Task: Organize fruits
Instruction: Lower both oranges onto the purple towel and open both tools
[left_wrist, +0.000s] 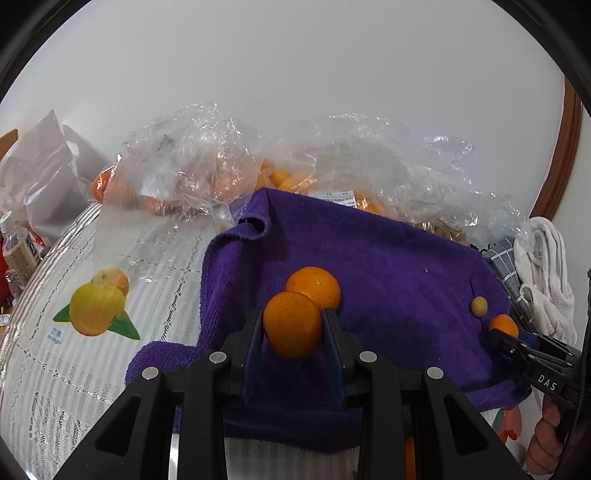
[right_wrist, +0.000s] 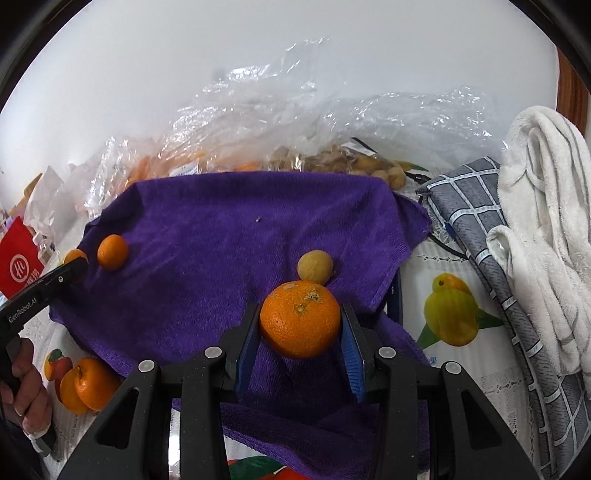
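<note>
A purple towel (left_wrist: 388, 258) lies on the table, also in the right wrist view (right_wrist: 229, 236). My left gripper (left_wrist: 293, 325) is shut on an orange (left_wrist: 291, 323). A second orange (left_wrist: 316, 286) lies on the towel just behind it. My right gripper (right_wrist: 300, 323) is shut on another orange (right_wrist: 300, 319); it shows in the left wrist view (left_wrist: 502, 325). A small yellowish fruit (right_wrist: 315, 266) lies on the towel just beyond it, also seen from the left (left_wrist: 479, 305). In the right wrist view the left gripper (right_wrist: 75, 264) holds its orange next to the lying orange (right_wrist: 112, 251).
Clear plastic bags of oranges (left_wrist: 192, 173) and of small brown fruits (right_wrist: 354, 162) stand behind the towel. A grey checked cloth (right_wrist: 491, 236) and a white towel (right_wrist: 546, 206) lie at the right. A bottle (left_wrist: 16, 251) stands at the far left. The tablecloth (left_wrist: 96, 310) has printed fruit pictures.
</note>
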